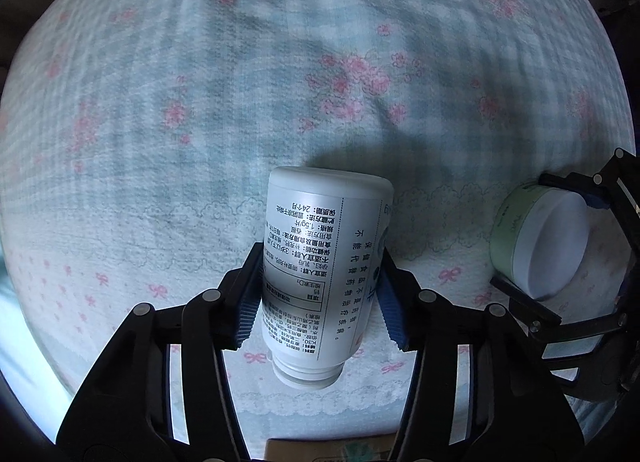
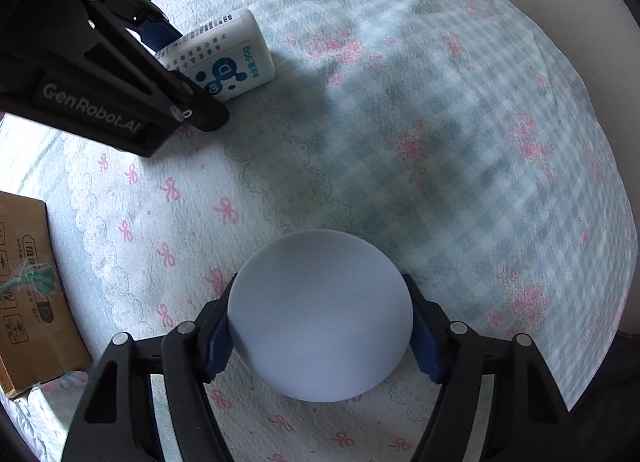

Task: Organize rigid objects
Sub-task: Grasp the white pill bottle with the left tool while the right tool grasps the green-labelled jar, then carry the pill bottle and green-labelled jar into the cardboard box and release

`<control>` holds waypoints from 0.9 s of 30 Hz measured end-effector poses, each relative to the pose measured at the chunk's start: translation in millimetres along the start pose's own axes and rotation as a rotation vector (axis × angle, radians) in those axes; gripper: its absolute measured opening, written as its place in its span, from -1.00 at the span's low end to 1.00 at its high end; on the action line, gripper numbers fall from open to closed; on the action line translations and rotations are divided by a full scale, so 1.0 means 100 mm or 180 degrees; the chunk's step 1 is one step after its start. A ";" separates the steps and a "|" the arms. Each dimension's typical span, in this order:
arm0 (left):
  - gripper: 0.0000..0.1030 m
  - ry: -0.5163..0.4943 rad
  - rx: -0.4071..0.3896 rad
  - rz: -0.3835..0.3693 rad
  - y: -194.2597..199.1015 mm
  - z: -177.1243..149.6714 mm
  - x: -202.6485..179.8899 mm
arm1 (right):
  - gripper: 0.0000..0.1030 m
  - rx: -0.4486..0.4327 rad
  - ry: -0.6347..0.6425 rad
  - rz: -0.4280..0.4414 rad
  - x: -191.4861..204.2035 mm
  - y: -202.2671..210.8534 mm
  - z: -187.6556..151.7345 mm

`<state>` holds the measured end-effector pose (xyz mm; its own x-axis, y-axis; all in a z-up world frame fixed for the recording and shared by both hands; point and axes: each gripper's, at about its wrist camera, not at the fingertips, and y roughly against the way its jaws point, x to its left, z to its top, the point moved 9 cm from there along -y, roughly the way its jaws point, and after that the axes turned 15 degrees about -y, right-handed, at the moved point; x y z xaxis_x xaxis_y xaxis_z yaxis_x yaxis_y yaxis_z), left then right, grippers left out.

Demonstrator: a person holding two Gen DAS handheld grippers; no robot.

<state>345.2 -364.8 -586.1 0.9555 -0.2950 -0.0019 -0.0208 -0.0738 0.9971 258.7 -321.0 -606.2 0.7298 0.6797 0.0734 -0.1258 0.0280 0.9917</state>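
Observation:
A white pill bottle [image 1: 320, 222] with black printed text lies on its side on the flowered cloth, its neck toward the camera. My left gripper [image 1: 320, 258] points down over it, and both blue pads [image 1: 250, 294] press on its sides. In the right wrist view the bottle [image 2: 236, 50] shows a blue logo, with the left gripper [image 2: 186, 74] on it. A round pale green jar [image 1: 552, 246] with a white lid sits to its right, held by my right gripper [image 1: 524, 230]. Seen from above, the jar [image 2: 320, 314] fills the right gripper [image 2: 320, 286], with the pads against its rim.
A soft checked cloth [image 2: 440, 142] with pink flowers and bows covers the whole surface. A brown cardboard box [image 2: 28, 286] lies at the left edge in the right wrist view, and its edge [image 1: 320, 450] shows at the bottom of the left wrist view.

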 end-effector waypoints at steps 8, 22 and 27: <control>-0.07 0.0435 -0.0223 -0.0021 0.27 -0.25 0.19 | 0.32 -0.0026 0.0028 0.0083 -0.04 0.18 0.05; -0.07 0.1409 -0.0906 0.0148 1.62 -0.87 0.33 | 0.32 -0.0382 0.0268 0.0277 0.04 1.32 0.39; -0.06 0.1833 -0.1127 0.0244 2.13 -1.44 0.29 | 0.32 -0.0526 0.0484 0.0394 0.32 1.87 0.41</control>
<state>410.8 -252.0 -362.3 0.9615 0.2744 0.0131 -0.0908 0.2724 0.9579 286.0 -324.0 -413.9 0.5941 0.7875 0.1640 -0.3252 0.0488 0.9444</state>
